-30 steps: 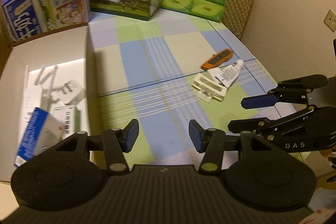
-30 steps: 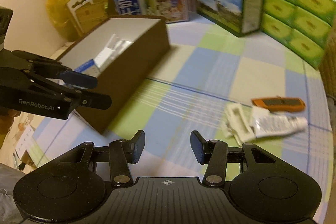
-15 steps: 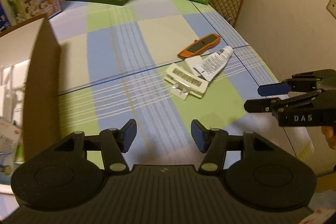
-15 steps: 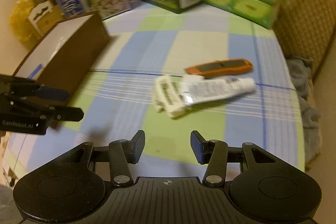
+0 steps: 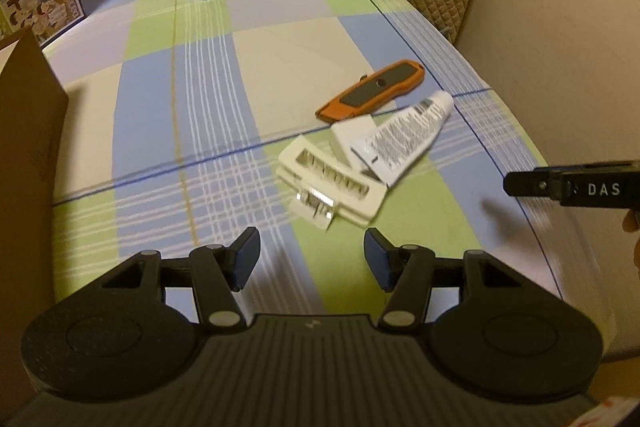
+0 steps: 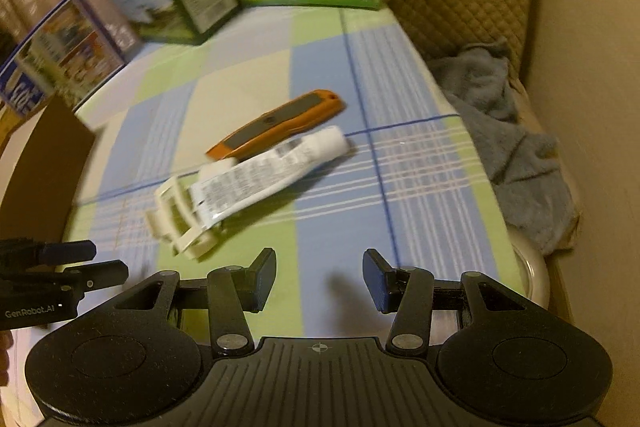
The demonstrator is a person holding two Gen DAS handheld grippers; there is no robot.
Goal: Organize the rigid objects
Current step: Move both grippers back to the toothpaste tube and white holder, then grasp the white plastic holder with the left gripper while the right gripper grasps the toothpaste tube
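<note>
Checked cloth covers the worktop (image 5: 208, 99). Near its right edge, a white squeeze tube (image 5: 404, 139) leans on a cream plastic holder (image 5: 332, 183) beside an orange box knife (image 5: 372, 89). Both the left hand-held gripper (image 5: 312, 259) and the right hand-held gripper (image 6: 320, 281) are part open and empty. A bad grab could roll the tube off.

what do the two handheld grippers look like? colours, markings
Both are matte black plastic: a ribbed central body, two rounded side lobes, linkage arms with silver pivot pins, dark blue pads on the fingers. The left gripper bears white "GenRobot.AI" lettering on its side, the right gripper "DAS". No cables or sleeves show.
</note>
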